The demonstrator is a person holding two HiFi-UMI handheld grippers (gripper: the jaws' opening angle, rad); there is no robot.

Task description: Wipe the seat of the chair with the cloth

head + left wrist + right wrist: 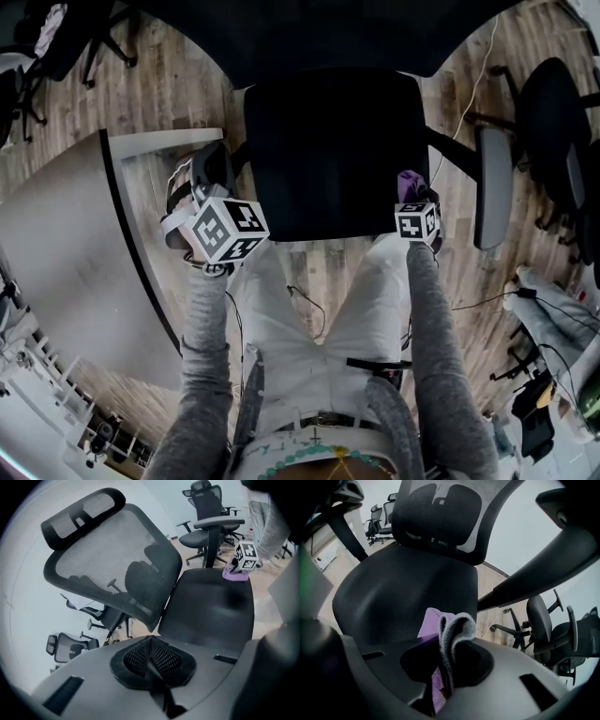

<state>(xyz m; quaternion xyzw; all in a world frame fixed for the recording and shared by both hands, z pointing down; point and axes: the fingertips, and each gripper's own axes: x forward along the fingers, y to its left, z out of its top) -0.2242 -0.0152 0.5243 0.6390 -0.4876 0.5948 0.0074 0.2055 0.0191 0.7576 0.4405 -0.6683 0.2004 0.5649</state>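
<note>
The black office chair's seat [328, 150] lies in front of me, its mesh backrest [117, 559] upright behind it. My right gripper [413, 192] hovers at the seat's front right corner, shut on a purple and grey cloth [449, 637] that bunches between the jaws and hangs onto the seat [403, 597]. From the left gripper view the cloth [234, 574] shows as a small purple patch under the right gripper's marker cube. My left gripper [208, 178] is beside the seat's front left corner, off the seat [211, 606], its mesh-padded jaws shut with nothing between them.
A white curved desk [66, 244] stands close on the left. The chair's grey armrest [494, 187] juts out on the right, with another black chair [553, 122] beyond it. Cables [309, 305] trail over the wooden floor by my legs. More office chairs [208, 522] stand behind.
</note>
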